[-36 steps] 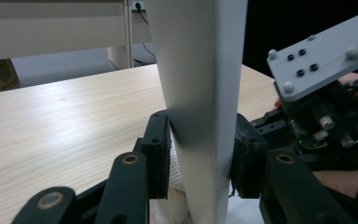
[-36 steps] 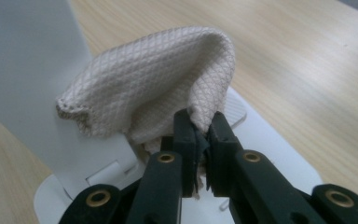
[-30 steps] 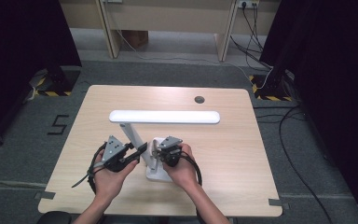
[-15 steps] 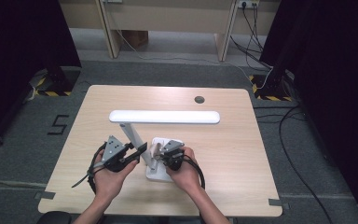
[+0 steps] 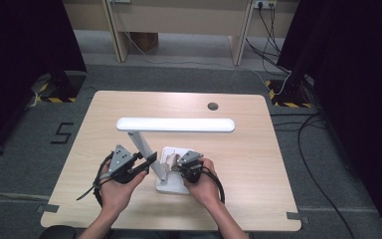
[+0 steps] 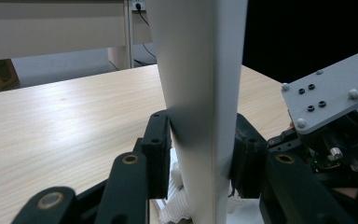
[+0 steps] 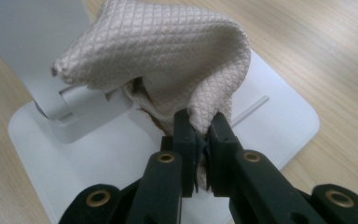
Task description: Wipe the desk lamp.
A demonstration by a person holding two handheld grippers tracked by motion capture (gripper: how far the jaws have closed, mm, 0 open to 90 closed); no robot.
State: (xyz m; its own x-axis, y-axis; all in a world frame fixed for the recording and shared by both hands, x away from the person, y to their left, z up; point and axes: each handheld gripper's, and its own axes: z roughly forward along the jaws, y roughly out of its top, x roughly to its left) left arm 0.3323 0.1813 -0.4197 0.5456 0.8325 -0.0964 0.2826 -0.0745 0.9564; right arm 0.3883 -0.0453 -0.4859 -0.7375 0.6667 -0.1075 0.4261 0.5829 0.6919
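Wiping the lamp's foot while only one claw steadies it carries a few risks. The left gripper [image 6: 200, 163] has its jaws partly closed around the lamp's upright stem [image 6: 198, 93], pads pressed against both flanks; the stem is smooth and widens upward, so a sideways push from the wiping hand could make the pads slide or let the lamp twist in the hold. The long lamp head [image 5: 175, 124] sits high and reaches far to one side, so a slip could tip the whole lamp toward it. The right gripper [image 7: 200, 133] is nearly closed, pinching only a small fold of the cloth [image 7: 168, 60]; dragging it hard over the base [image 7: 279, 116] could pull that fold out of the jaws. The cloth also bunches against the hinge block [image 7: 70, 105] at the stem's foot and might snag there, though I cannot quite tell whether it touches.

The lamp is plain white, standing on the wooden table [image 5: 258, 149] near the person's edge, between the two hands. The cloth is beige with a diamond weave, heaped on the flat white base just beside the stem.
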